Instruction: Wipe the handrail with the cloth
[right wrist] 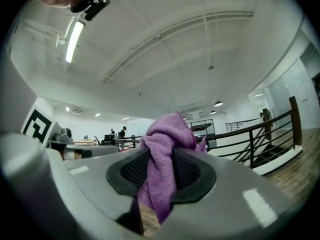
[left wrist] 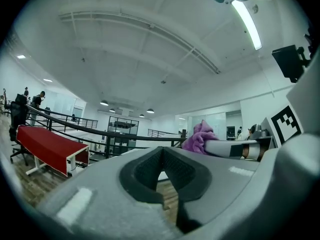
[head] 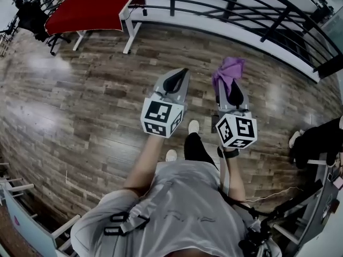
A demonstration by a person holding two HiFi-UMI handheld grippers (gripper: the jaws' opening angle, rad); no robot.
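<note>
I stand on a wood floor, a short way back from the black handrail (head: 203, 7) that runs across the top of the head view. My right gripper (head: 229, 88) is shut on a purple cloth (head: 229, 71), which bunches up above the jaws (right wrist: 167, 131) and hangs down between them. My left gripper (head: 177, 79) is beside it, shut with nothing in it; its pads meet at the tip (left wrist: 162, 156). Both grippers point toward the handrail (left wrist: 125, 134) and are held well short of it. The cloth (left wrist: 199, 136) also shows in the left gripper view.
A table with a red cover (head: 91, 9) stands at the far left by the rail, with a black chair (head: 32, 17) beside it. Dark equipment (head: 316, 143) sits at the right edge and white furniture (head: 27, 218) at the lower left. Railing bars (right wrist: 260, 129) lie to the right.
</note>
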